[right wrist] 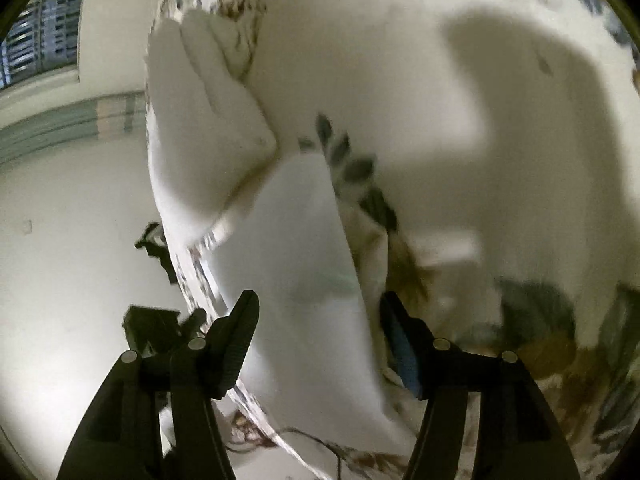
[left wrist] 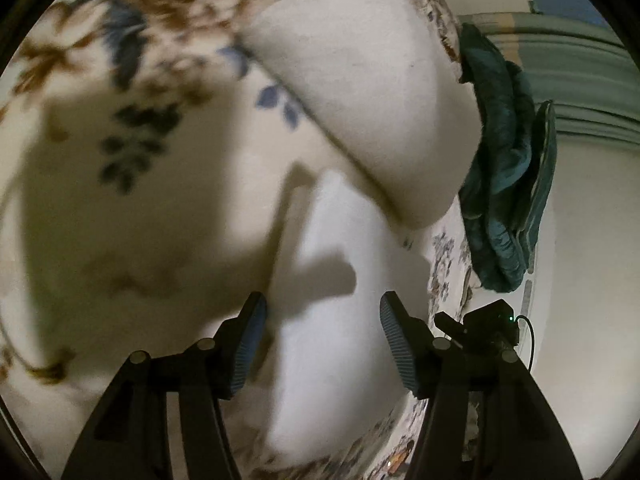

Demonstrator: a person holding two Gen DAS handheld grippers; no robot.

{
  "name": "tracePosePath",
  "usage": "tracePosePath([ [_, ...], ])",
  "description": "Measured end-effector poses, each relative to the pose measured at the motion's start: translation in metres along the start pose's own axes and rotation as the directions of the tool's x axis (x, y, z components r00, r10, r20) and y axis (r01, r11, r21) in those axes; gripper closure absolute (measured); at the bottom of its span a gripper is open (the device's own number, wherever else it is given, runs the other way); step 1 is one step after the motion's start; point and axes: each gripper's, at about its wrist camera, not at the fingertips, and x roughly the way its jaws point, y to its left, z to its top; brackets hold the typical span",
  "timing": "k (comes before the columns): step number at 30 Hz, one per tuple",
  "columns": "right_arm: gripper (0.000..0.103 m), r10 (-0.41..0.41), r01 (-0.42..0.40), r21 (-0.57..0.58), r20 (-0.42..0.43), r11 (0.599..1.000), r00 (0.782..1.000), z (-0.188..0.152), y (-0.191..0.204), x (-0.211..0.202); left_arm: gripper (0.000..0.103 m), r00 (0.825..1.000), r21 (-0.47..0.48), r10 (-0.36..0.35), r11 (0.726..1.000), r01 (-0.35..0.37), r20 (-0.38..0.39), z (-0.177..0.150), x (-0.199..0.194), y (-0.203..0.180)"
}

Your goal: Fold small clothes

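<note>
A small white garment [left wrist: 332, 344] lies flat on a floral bedspread [left wrist: 120, 160]. My left gripper [left wrist: 323, 336] is open just above it, with its jaws on either side of the cloth, and holds nothing. In the right wrist view the same white garment [right wrist: 304, 280] runs between the open jaws of my right gripper [right wrist: 318, 336], which also holds nothing. A folded cream garment [left wrist: 372, 92] lies beyond the white one; it also shows in the right wrist view [right wrist: 200, 128].
A crumpled teal cloth [left wrist: 508, 168] hangs at the bed's edge on the right. The other gripper's black body [left wrist: 476, 328] shows past the bed edge. A pale floor [right wrist: 72, 240] and a window [right wrist: 40, 40] lie to the left of the right wrist view.
</note>
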Motion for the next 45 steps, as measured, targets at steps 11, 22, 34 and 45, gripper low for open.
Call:
tracePosePath([
  [11,0.099,-0.118,0.126,-0.055,0.125,0.991,0.985,0.031,0.032,0.004,0.101,0.993,0.026,0.065,0.997,-0.068,0.094,0.017,0.008,-0.011],
  [22,0.040,-0.007,0.003,-0.042,-0.082,0.999,0.997,-0.002,-0.001,-0.008,0.042,0.996,-0.016,-0.082,0.997,0.082,-0.041,-0.072,-0.012,0.017],
  [34,0.036,0.101,-0.100,0.012,-0.159,0.995,0.982,-0.020,-0.037,0.012,0.031,0.993,-0.088,-0.115,0.989,0.116,0.006,-0.088,-0.004,0.029],
  [45,0.034,0.142,-0.146,0.001,-0.244,0.989,0.959,-0.008,-0.050,0.038,0.034,0.986,-0.021,-0.156,0.988,0.155,-0.058,-0.052,0.056,0.002],
])
